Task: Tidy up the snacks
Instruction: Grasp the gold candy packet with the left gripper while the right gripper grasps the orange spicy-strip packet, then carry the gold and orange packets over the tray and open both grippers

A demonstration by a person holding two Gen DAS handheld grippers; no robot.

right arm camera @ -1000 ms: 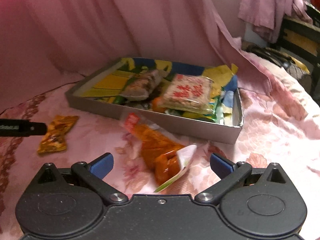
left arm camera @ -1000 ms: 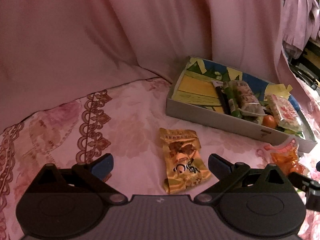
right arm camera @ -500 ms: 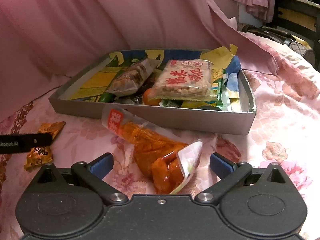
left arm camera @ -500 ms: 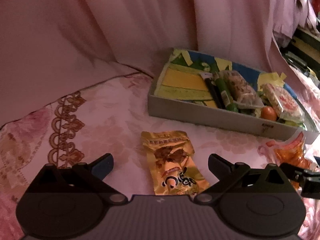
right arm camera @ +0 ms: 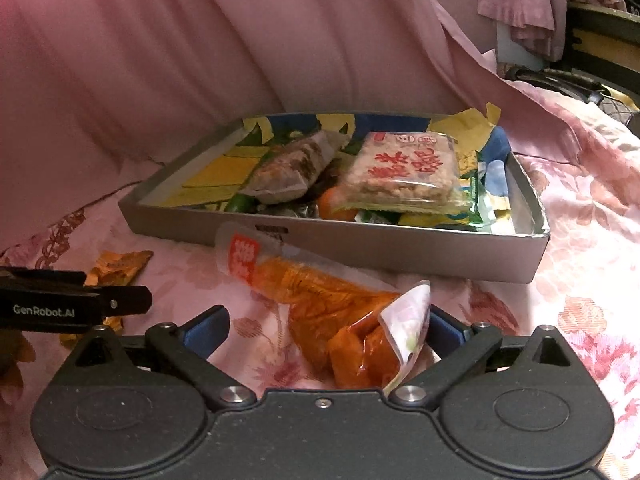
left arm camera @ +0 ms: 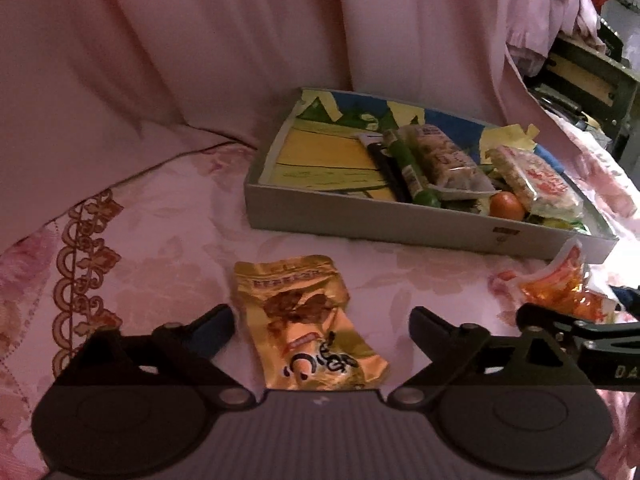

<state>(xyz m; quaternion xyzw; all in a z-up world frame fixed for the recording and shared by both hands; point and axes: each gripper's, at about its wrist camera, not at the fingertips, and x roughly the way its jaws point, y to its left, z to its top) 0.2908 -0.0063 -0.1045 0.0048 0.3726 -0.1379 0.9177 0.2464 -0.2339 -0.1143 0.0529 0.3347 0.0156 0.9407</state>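
While both my grippers hang low over the pink flowered bedcover (left arm camera: pixel 168 216), neither one is grasping anything. My left gripper (left arm camera: pixel 322 330) has its jaws spread wide, w/ the gold snack packet (left arm camera: pixel 310 326) lying flat on the cloth between the two fingers; the packet looks apart from both pads. My right gripper (right arm camera: pixel 328 330) is also wide apart, and the orange snack pouch (right arm camera: pixel 332 308) lies between its fingers. The white torn end of the pouch is just beside the right pad, maybe touching it, but the view is too poor there to be sure. The grey box (right arm camera: pixel 400 248) sits behind the pouch, approx. in the middle of the bed, and holds the other snacks: a rice cracker pack (right arm camera: pixel 404 176), a brownish bar (right arm camera: pixel 294 168), etc.
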